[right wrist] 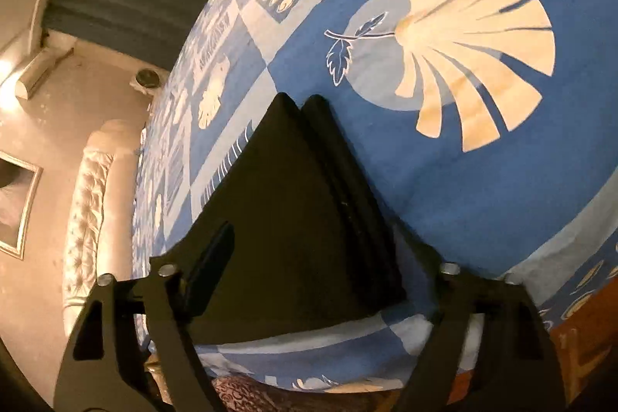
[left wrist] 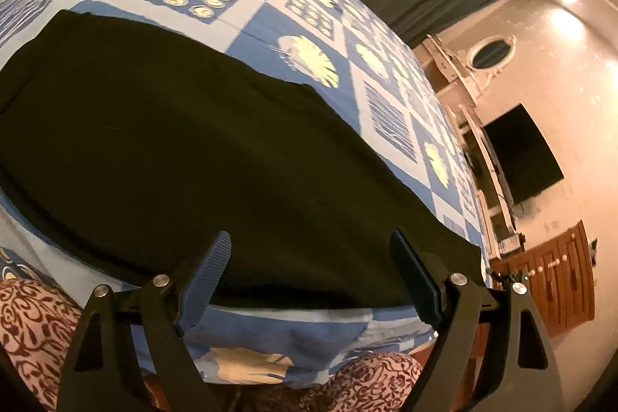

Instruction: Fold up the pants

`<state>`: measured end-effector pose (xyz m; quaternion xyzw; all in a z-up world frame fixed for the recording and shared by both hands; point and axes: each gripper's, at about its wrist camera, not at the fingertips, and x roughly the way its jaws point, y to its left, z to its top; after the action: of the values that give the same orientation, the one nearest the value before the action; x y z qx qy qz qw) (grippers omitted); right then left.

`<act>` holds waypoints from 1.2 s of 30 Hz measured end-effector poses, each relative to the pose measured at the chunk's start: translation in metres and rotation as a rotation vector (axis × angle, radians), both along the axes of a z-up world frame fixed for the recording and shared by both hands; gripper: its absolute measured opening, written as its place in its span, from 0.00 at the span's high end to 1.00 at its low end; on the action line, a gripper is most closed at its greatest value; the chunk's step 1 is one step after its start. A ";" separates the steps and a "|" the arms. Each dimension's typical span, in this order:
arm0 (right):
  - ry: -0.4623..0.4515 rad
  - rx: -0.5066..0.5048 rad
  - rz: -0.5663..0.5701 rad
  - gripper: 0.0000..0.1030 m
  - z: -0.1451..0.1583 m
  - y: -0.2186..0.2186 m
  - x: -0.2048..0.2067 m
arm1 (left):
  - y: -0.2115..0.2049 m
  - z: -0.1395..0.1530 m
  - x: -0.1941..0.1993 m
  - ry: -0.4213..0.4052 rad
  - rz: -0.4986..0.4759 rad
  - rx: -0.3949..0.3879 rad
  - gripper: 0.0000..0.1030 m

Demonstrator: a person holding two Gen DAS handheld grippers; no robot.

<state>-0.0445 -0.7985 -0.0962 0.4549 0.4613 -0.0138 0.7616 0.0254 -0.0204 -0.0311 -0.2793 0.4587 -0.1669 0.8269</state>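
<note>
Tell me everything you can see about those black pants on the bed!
The pants are plain black, soft-looking cloth, lying flat and smooth on the blue patterned bedsheet near the bed's edge. In the right wrist view they narrow to stacked, layered ends. Both grippers sit open at their near edge; neither pinches the cloth.

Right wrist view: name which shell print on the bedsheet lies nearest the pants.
The big cream fan shell on the blue square, directly right of the black pants. The other shell prints are smaller, along the sheet's left edge.
</note>
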 end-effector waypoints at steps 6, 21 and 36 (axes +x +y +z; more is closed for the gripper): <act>0.027 -0.113 0.031 0.80 0.014 0.009 0.009 | 0.018 0.000 0.007 0.003 0.028 0.048 0.19; -0.006 -0.047 -0.082 0.79 0.041 0.006 0.004 | 0.096 -0.009 0.026 0.041 0.074 0.141 0.19; -0.143 -0.048 0.026 0.79 0.137 0.104 0.050 | 0.112 -0.030 0.029 0.098 0.045 0.052 0.15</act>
<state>0.0052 -0.6947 0.0404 0.4302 0.4110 0.0177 0.8036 0.0540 0.0919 -0.0607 -0.2758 0.4963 -0.1224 0.8140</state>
